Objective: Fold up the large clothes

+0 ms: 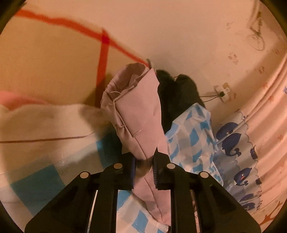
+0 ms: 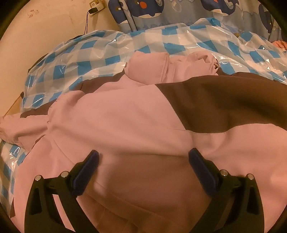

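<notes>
Pink garment with dark brown panels, spread over a blue-and-white checked plastic sheet that serves as reference; its bulk lies on the sheet's near side, a bunched part nearer a whale-print curtain behind the sheet. Left gripper: jaws clamped on a hanging fold of the pink garment, lifted above the sheet. Right gripper: jaws spread wide, blue pads just over the garment, holding nothing.

Pink-and-brown garment on blue-checked (glossy) cover.
</notes>
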